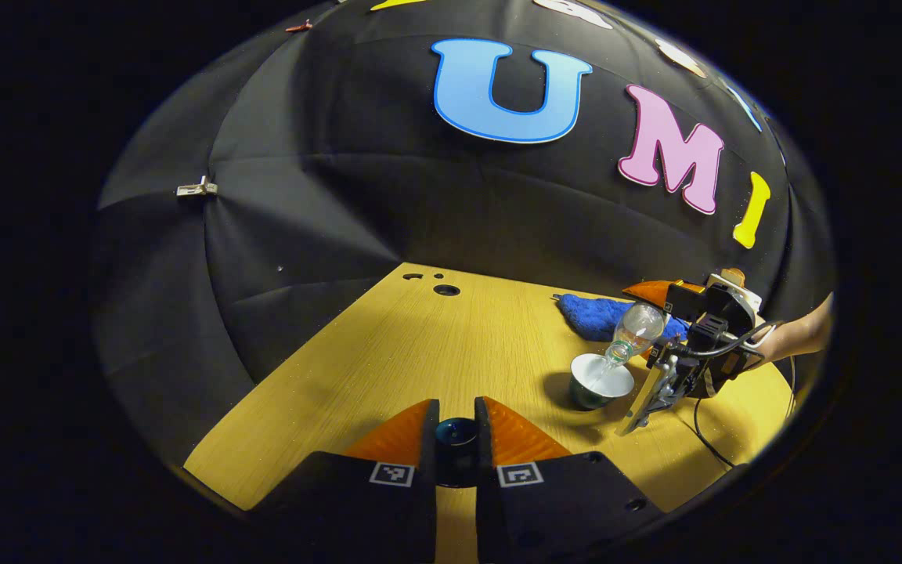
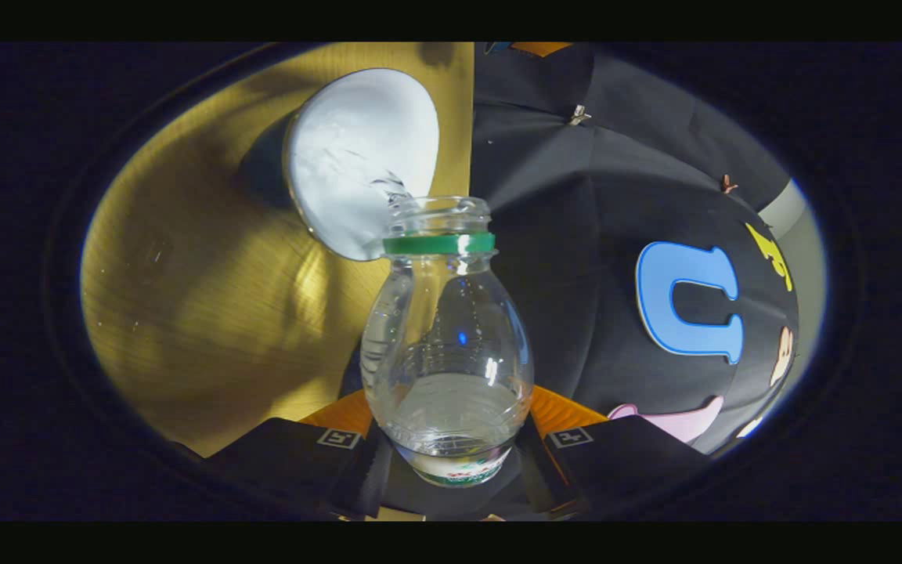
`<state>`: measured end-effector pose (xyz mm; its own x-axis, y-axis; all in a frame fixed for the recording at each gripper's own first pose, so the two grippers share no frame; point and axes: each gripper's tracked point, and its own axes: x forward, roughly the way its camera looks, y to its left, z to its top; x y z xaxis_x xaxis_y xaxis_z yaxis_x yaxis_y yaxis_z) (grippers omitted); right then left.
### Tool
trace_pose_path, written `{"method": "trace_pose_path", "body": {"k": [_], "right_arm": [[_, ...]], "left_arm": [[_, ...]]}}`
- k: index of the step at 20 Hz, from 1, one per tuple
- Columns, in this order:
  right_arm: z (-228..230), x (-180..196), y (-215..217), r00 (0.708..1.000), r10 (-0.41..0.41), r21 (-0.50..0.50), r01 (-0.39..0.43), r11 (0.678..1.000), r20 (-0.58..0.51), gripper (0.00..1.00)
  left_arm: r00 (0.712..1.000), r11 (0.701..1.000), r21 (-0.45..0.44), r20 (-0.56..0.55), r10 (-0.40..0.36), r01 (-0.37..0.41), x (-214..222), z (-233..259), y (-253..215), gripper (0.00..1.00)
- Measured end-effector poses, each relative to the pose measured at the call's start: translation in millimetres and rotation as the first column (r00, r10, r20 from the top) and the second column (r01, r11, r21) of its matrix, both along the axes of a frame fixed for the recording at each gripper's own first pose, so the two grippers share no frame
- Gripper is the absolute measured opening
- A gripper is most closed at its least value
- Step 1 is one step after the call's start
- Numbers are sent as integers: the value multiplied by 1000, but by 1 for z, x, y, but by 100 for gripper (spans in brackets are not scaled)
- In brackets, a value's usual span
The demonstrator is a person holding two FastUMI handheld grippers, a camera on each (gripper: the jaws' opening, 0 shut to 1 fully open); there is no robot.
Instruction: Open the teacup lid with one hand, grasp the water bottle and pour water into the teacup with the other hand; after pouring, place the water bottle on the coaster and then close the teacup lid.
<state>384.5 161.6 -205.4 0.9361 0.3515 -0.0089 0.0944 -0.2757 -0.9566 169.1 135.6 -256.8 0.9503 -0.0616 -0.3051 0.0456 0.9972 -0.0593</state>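
Left gripper view. Left tool (image 1: pixel 456 439): two orange fingers, clenched on the dark teacup lid (image 1: pixel 456 435), held low over the near edge of the wooden bench (image 1: pixel 388 352). Teacup (image 1: pixel 601 381): green outside, white inside, lid off, standing on the bench at right. Water bottle (image 1: pixel 633 330): clear plastic, tipped mouth-down over the teacup, its mouth just above the rim. Right tool (image 1: pixel 666 356): grasping the bottle; a person's forearm (image 1: pixel 799 333) reaches in behind it from the right edge. Blue cloth (image 1: pixel 596 313): lying on the bench behind the teacup and bottle. Orange item beside the cloth, partly hidden by the right tool; cannot tell what it is. Small holes in the bench near its far edge.

Right gripper view. Right tool (image 2: pixel 451 446): orange fingers pressed on either side of the water bottle (image 2: pixel 447 352), near its base. Bottle: uncapped, green ring at the neck, a little water left inside. Water runs from the mouth into the white bowl of the teacup (image 2: pixel 357 149). Bench (image 2: pixel 208 298) lies beneath the teacup.
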Motion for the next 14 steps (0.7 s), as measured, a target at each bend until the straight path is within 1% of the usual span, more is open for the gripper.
{"method": "trace_pose_path", "body": {"k": [6, 13, 14], "right_arm": [[13, -2, 11, 996, 65, -85, -59, 995, 67, 71], [25, -6, 16, 985, 108, -149, -87, 985, 134, 71], [26, -6, 19, 983, 117, -161, -94, 983, 144, 67]], "left_arm": [[1000, 1000, 0, 1, -1, 1, -2, 0, -3, 24], [1000, 1000, 1, 2, 5, -5, -6, 1, -3, 24], [1000, 1000, 3, 2, 6, -6, -7, 1, -3, 24]]}}
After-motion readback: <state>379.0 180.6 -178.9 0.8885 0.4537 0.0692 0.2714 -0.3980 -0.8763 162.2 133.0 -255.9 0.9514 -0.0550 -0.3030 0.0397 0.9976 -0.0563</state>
